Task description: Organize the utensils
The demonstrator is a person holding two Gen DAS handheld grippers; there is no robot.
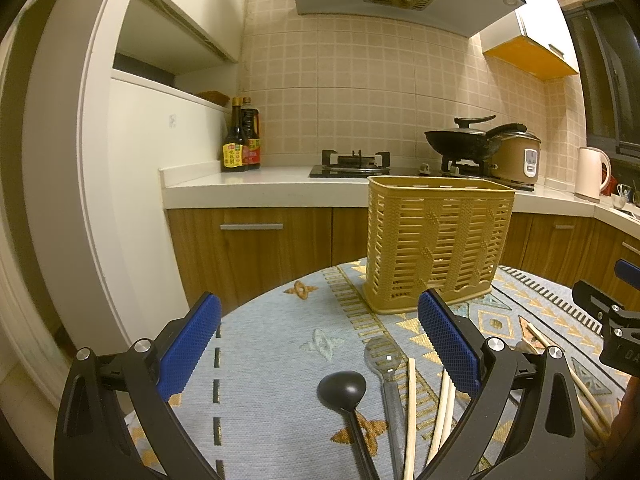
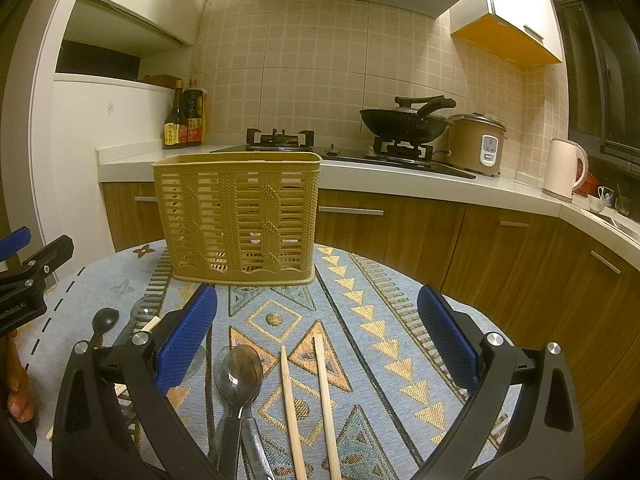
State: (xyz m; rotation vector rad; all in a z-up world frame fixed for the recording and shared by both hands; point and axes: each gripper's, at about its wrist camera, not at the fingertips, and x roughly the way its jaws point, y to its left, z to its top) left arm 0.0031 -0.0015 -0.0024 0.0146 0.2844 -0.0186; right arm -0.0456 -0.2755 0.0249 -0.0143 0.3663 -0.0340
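A tan slotted utensil basket (image 1: 438, 242) (image 2: 240, 216) stands upright at the far side of a patterned cloth table. In the left wrist view a black ladle-shaped spoon (image 1: 342, 386), a clear plastic spoon (image 1: 384, 358) and wooden chopsticks (image 1: 411, 412) lie flat between the fingers. My left gripper (image 1: 320, 348) is open and empty above them. In the right wrist view two stacked spoons (image 2: 238, 376) and a pair of chopsticks (image 2: 308, 404) lie on the cloth. My right gripper (image 2: 318, 340) is open and empty above them.
The round table carries a blue and gold patterned cloth (image 2: 380, 320). Behind it runs a kitchen counter (image 1: 260, 184) with sauce bottles (image 1: 240, 140), a gas hob, a wok (image 2: 404, 120), a rice cooker (image 2: 476, 144) and a kettle (image 2: 564, 172).
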